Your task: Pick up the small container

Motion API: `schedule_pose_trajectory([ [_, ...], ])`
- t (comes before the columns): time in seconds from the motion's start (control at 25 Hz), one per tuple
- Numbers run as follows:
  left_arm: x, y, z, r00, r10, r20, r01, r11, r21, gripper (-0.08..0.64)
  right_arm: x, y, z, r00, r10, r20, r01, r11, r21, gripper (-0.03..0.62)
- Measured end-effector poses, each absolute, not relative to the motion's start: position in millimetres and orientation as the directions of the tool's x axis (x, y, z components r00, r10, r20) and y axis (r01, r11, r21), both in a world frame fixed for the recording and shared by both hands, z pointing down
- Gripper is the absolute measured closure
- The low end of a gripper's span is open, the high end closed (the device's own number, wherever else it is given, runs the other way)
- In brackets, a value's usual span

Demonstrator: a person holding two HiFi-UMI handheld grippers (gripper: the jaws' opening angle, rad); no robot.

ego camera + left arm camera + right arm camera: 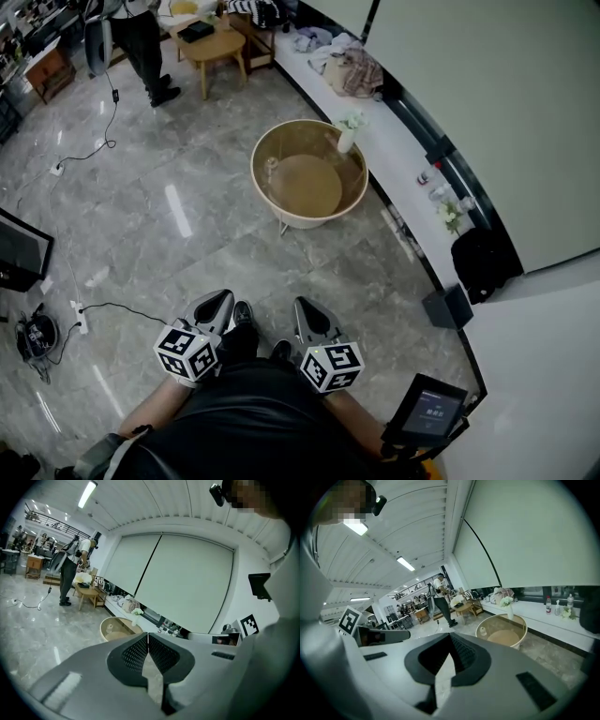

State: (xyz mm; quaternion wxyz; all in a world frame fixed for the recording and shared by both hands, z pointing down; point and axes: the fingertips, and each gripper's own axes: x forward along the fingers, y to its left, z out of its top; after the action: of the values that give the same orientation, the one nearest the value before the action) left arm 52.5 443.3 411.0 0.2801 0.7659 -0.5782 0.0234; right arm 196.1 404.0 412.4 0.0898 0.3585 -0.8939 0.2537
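Distance decides the coming move: the small container [272, 168] stands on the round counter [305, 221] well ahead of you, near its left rim, apart from the flower vase [347, 137] at the far right side; your left gripper [223, 298] and right gripper [307, 306] hang close to your body, each with its fingers pressed together on nothing; the container lies roughly between their two lines, so neither hand is clearly nearer; it looks upright, long axis vertical, narrow top up, though it is small in every view; I'd judge you must close in and part the fingers first.
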Motion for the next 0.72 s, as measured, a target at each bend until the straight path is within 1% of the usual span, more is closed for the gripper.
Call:
schedule_pose_trajectory([
  [0.24,1.0,383.8,410.3,0.371,-0.867,0.333,-0.88,-0.213,0.425,0.558,151.2,353.2,400.0,-0.702,-0.639,0.313,-0.71,0.598,-0.37,0.586],
  [0.52,-48.5,338.0,423.3,0.419,-0.845,0.332,-0.853,-0.241,0.463,0.558,108.8,317.8,411.8,-0.653,-0.649,0.389,-0.757,0.553,-0.348,0.586],
  [0.72,-72.9,318.9,435.7,0.438,-0.829,0.348,-0.841,-0.241,0.484,0.558,88.2,297.8,415.7,-0.633,-0.652,0.418,-0.774,0.533,-0.342,0.586],
])
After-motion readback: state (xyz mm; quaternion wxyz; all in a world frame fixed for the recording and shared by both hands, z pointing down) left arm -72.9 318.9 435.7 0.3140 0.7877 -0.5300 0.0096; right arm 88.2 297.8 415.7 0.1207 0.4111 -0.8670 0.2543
